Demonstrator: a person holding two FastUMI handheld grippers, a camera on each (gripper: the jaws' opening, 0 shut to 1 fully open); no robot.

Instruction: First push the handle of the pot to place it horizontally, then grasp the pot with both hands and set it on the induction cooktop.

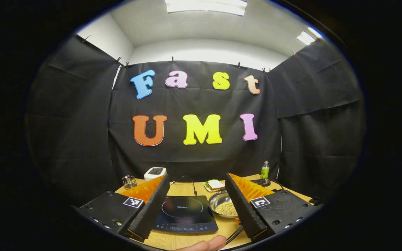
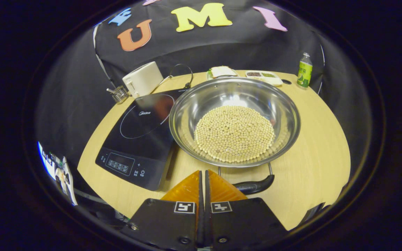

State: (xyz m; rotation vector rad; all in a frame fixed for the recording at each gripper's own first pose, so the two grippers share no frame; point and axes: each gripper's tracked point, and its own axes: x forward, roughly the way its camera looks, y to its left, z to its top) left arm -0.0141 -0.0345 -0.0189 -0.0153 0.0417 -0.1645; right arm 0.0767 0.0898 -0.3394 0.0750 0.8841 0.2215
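Note:
A steel pot (image 2: 187,115) with pale round beans (image 2: 234,134) in it stands on the wooden table, to the right of the black induction cooktop (image 2: 141,136); its left rim reaches over the cooktop's edge. The pot's black handle (image 2: 257,185) lies at the near side on two wire arms. My right gripper (image 2: 202,173) is shut with nothing between its fingers, its tips just left of the handle. My left gripper (image 1: 197,176) is held open above the table's near edge, with the cooktop (image 1: 185,211) and the pot (image 1: 218,199) seen between its fingers.
At the back of the table (image 2: 319,139) stand a white toaster (image 2: 143,78), a small wire basket (image 2: 119,93), a plate with a sandwich (image 2: 222,72), a small dish tray (image 2: 263,76) and a green bottle (image 2: 304,70). A person's finger (image 1: 204,245) shows at the near edge.

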